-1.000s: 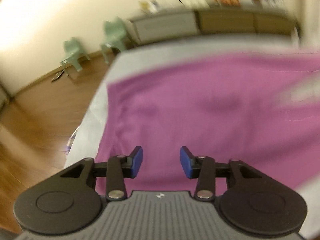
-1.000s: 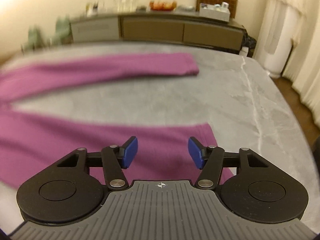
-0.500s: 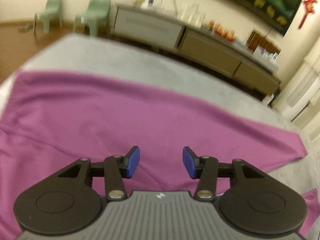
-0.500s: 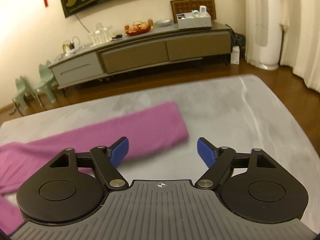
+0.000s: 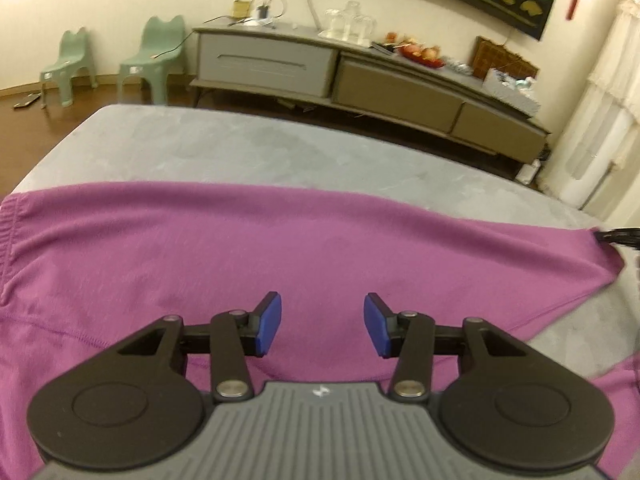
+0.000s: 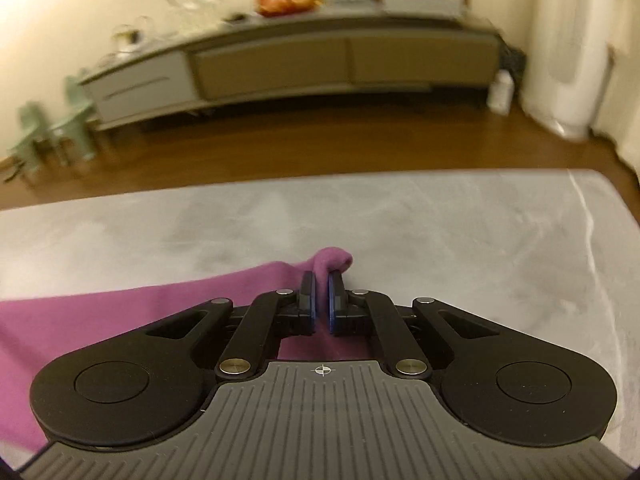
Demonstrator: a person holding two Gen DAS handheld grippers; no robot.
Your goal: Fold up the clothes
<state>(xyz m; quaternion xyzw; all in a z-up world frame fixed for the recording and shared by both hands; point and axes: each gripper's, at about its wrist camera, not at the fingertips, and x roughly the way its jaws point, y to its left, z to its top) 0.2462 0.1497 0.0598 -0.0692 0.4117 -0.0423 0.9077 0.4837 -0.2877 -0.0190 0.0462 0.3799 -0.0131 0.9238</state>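
A purple long-sleeved garment [image 5: 280, 248] lies spread on the grey table [image 5: 248, 152]. My left gripper [image 5: 322, 328] is open and empty, hovering over the garment's body. In the right wrist view my right gripper [image 6: 321, 294] is shut on the end of the purple sleeve [image 6: 332, 261], which bunches up between the blue pads; the rest of the sleeve [image 6: 160, 308] trails to the left. The right gripper's tip also shows at the far right edge of the left wrist view [image 5: 624, 236], at the sleeve's end.
The grey table [image 6: 480, 240] ends at a far edge with wooden floor [image 6: 320, 144] beyond. A long low sideboard [image 5: 360, 76] stands against the wall. Two green child chairs [image 5: 156, 56] stand at the left. A white unit [image 6: 568, 52] stands at the right.
My right gripper has closed on the sleeve end, having been open half a second ago. My left gripper has swung right over the garment and stays open.
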